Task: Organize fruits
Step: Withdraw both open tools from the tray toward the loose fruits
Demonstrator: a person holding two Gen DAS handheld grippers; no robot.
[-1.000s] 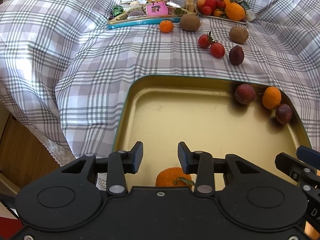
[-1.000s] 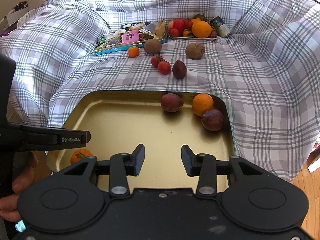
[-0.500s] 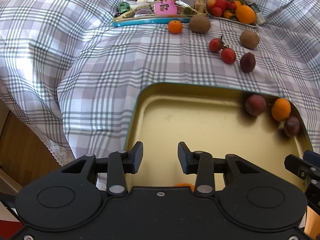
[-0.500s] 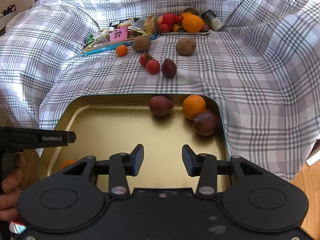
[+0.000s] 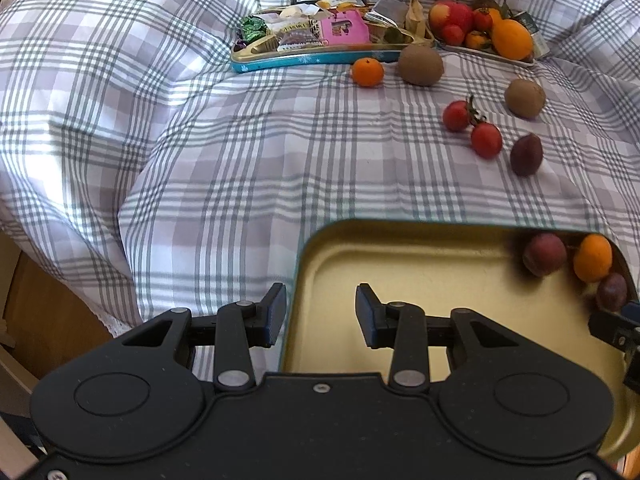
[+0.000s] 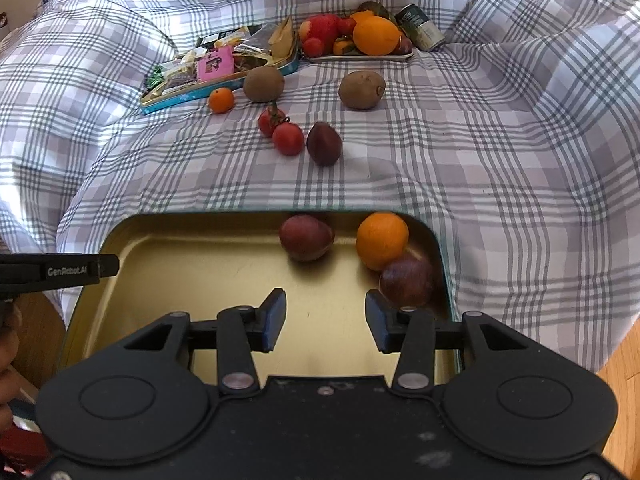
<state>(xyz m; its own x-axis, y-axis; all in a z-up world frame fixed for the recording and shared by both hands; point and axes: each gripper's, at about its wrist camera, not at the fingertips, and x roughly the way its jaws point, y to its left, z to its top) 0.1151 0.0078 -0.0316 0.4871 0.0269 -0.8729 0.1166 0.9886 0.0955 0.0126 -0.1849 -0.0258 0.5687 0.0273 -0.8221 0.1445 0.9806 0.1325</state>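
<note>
Fruits partly gathered, judging by the layout: three already in the gold tray, namely a dark red fruit, an orange and a purple fruit, crowded into the far right corner, probably rolled there against the wall; loose on the checked cloth beyond the tray, a pair of tomatoes joined on one stem, a dark plum-like fruit just beside them, two brown kiwis and a small mandarin close to the teal snack tin; farther back, a full fruit plate with a can lying beside it. Right gripper over the near right part of the tray, angled downward, fingers apart and just now widening, nothing between them, the purple fruit just past the right fingertip; likely readying for a next pick. Left gripper over the tray's near left rim, fingers apart, empty too, aimed toward the open cloth. Both empty and pointed outward, so most likely a reach for the loose pieces; tomatoes nearest, soft-skinned, best taken gently or by the stem; round kiwis prone to rolling on the rumpled cloth.
</note>
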